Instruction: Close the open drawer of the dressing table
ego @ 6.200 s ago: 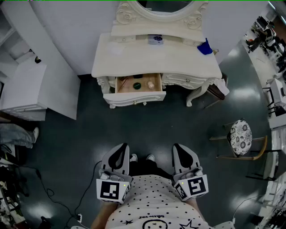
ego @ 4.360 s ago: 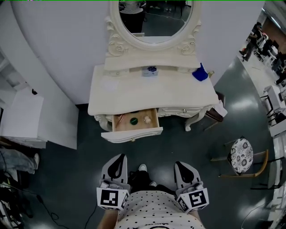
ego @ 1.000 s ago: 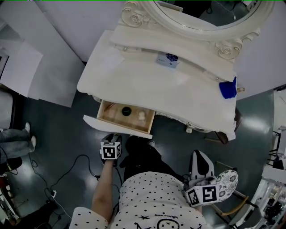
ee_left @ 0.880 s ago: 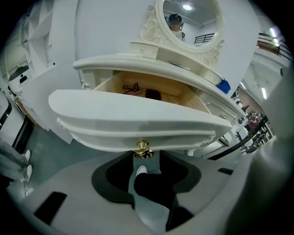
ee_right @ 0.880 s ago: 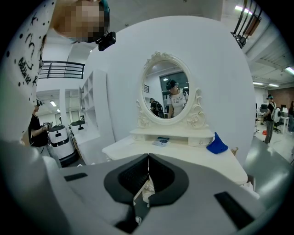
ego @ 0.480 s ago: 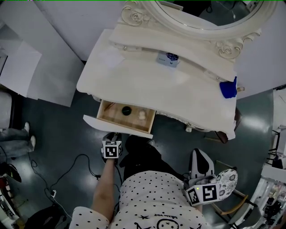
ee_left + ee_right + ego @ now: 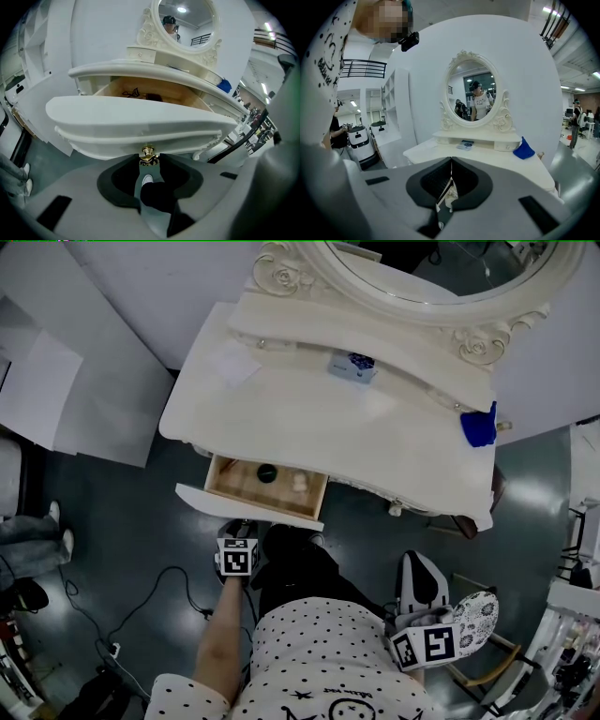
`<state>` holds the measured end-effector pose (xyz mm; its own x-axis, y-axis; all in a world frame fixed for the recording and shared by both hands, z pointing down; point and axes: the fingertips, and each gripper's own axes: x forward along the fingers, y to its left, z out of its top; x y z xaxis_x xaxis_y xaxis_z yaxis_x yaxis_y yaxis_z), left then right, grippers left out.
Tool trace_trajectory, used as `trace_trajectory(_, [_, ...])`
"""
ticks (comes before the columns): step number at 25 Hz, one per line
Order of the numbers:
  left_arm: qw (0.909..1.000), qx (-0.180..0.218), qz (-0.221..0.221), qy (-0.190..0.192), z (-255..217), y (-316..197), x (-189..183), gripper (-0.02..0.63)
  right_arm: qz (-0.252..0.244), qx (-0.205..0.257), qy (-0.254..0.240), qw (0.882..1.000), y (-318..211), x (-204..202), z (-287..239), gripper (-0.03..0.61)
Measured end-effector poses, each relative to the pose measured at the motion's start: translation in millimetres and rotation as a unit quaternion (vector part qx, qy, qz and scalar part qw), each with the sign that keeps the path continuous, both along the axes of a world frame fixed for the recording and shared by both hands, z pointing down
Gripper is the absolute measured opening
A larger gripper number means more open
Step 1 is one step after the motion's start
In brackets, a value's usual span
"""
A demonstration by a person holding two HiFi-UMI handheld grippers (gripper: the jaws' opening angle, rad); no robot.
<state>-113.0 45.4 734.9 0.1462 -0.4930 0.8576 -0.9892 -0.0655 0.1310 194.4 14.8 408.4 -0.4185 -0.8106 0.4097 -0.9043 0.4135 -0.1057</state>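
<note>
The cream dressing table [image 7: 309, 418] has its left drawer [image 7: 246, 504] pulled out. A dark round thing [image 7: 267, 472] and a pale thing [image 7: 300, 482] lie inside it. My left gripper [image 7: 241, 524] reaches just under the drawer front. In the left gripper view its jaws close round the small gold knob [image 7: 149, 152], with the pads against the knob's sides. My right gripper [image 7: 418, 561] hangs back at the person's right hip, apart from the table. Its jaws [image 7: 451, 161] are shut on nothing.
A blue cloth [image 7: 478, 426] and a small box [image 7: 352, 365] lie on the tabletop under the oval mirror [image 7: 472, 96]. A stool with a patterned seat [image 7: 480, 613] stands at the right. A cable [image 7: 178, 585] runs over the dark floor at the left, near white cabinets [image 7: 42, 381].
Since several seconds ago the person has walked up to the table and the left gripper has reached the drawer front. Over the last second hardly anything has moved.
</note>
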Motion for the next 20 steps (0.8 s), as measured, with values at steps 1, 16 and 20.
trace_trajectory(1, [1.0000,0.000,0.002,0.001,0.4,-2.3,0.3,0.147,0.001,0.000,0.001,1.000,-0.9,-1.6,-0.4,0.009])
trace_trajectory(16, [0.9997,0.003,0.023,0.006,2.2,-46.8,2.0,0.146,0.039,-0.006,0.013,0.999,-14.2,-12.8,-13.9,0.009])
trace_trajectory(20, [0.9994,0.008,0.032,0.010,0.8,-61.2,3.4,0.146,0.049,-0.009,0.015,0.999,-18.3,-11.2,-14.0,0.009])
